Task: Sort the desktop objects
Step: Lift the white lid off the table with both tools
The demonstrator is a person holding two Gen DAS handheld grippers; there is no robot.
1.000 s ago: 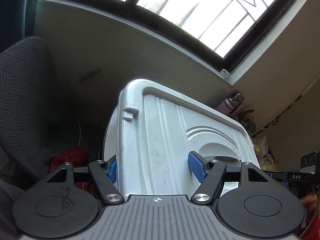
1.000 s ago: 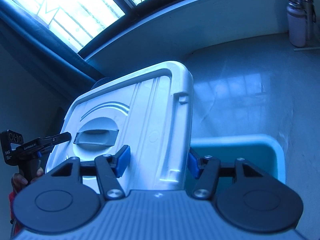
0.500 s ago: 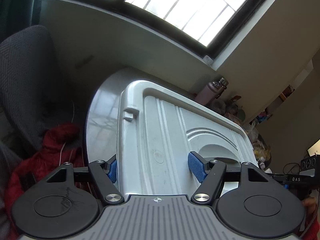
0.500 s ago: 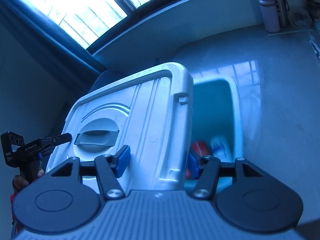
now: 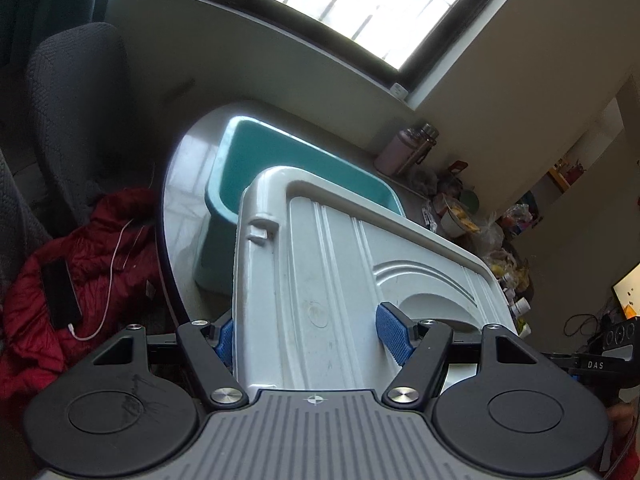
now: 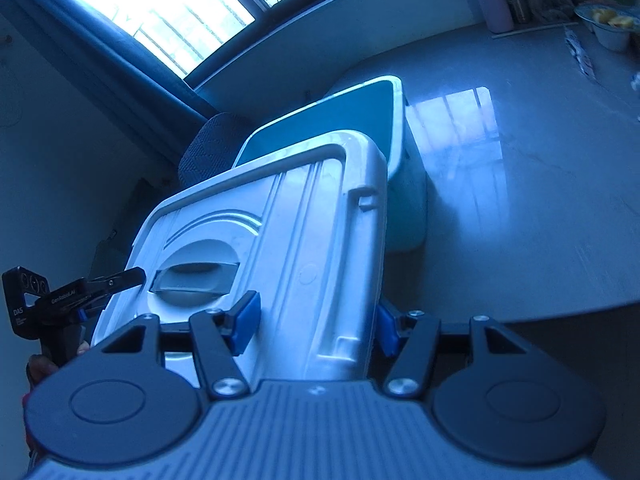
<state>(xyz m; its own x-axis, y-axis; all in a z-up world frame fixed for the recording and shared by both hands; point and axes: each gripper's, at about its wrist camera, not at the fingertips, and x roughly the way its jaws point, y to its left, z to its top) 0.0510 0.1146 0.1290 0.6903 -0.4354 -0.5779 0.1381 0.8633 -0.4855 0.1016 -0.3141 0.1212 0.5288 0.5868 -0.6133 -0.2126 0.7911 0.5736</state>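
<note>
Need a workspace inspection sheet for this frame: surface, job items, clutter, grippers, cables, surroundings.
Surface: glossy round table, window reflection on it.
Job's things: white lid held tilted in front of open teal bin; bin contents hidden.
Clutter: two bottles, bowl of food, bags and small items at the table's far side.
Grippers: left gripper and right gripper each clamp one lid edge.
Cables: white cable into a phone on a red jacket.
Surroundings: window, dark chair, curtain.
</note>
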